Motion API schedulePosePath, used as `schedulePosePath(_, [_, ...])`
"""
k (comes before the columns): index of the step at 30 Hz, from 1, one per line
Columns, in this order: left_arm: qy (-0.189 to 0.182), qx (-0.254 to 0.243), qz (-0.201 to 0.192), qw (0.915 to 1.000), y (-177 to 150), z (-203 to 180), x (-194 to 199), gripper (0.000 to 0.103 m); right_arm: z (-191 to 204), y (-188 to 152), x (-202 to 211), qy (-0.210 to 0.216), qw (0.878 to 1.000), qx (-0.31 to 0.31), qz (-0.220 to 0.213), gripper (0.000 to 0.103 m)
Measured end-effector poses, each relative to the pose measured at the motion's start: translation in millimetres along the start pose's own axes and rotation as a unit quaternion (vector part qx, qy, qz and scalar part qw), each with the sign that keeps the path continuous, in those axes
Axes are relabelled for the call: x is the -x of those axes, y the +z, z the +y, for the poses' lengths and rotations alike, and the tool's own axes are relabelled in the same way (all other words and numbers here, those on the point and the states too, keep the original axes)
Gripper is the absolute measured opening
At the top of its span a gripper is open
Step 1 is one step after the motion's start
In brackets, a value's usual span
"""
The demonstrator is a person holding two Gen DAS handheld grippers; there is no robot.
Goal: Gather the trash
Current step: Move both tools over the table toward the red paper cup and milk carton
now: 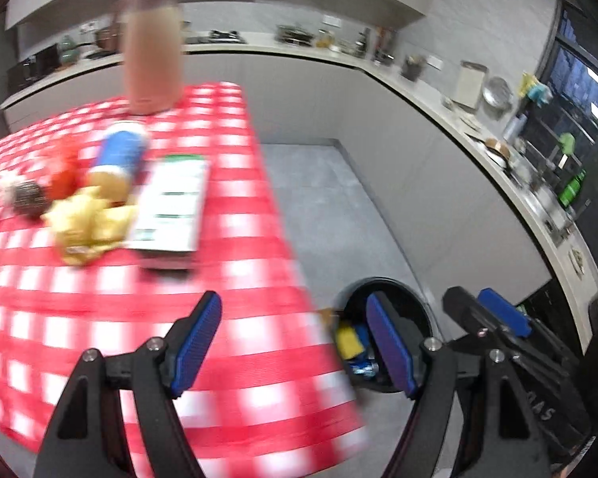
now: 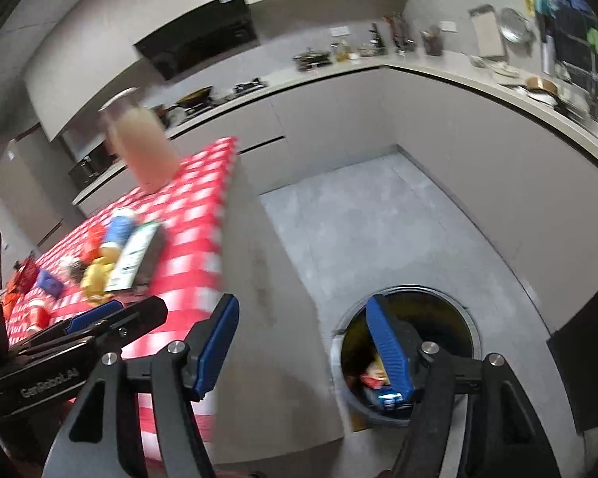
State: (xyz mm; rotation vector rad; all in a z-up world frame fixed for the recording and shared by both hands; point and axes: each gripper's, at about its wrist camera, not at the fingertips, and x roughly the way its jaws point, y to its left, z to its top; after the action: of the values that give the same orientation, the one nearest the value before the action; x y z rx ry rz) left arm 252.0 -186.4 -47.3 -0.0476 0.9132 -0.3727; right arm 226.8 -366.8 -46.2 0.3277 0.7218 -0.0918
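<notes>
My left gripper (image 1: 295, 310) is open and empty above the near corner of the red-checked table (image 1: 239, 286). My right gripper (image 2: 303, 310) is open and empty too, over the gap between the table edge and the round black bin (image 2: 470, 330) on the floor. Wrappers lie inside the bin, among them a yellow one (image 1: 349, 340) and a red one (image 2: 372, 376). On the table lie a white and green carton (image 1: 171, 207), a blue and white bottle (image 1: 119, 155), crumpled yellow paper (image 1: 85, 221) and a red wrapper (image 1: 65, 171). The right gripper (image 1: 498, 312) shows at the left wrist view's right.
A tall jug with a pinkish drink (image 1: 153, 51) stands at the table's far end. More small wrappers (image 2: 40, 283) lie at the table's left. A kitchen counter (image 1: 438, 107) with utensils curves round the back and right. Grey floor (image 2: 378, 219) lies between table and cabinets.
</notes>
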Motion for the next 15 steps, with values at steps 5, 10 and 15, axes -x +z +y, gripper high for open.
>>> schedulePosePath(5, [0.042, 0.014, -0.016, 0.9989, -9, 69, 28, 0.077, 78, -7, -1, 0.022, 0.999, 0.025, -0.001, 0.069])
schedulePosePath(10, [0.074, 0.032, -0.024, 0.9964, -15, 145, 52, 0.077, 150, -18, -8, 0.037, 0.998, 0.04, -0.003, 0.07])
schedulePosePath(15, [0.084, 0.045, -0.026, 0.9951, -18, 205, 66, 0.077, 217, -34, -17, 0.042, 0.998, 0.049, -0.007, 0.07])
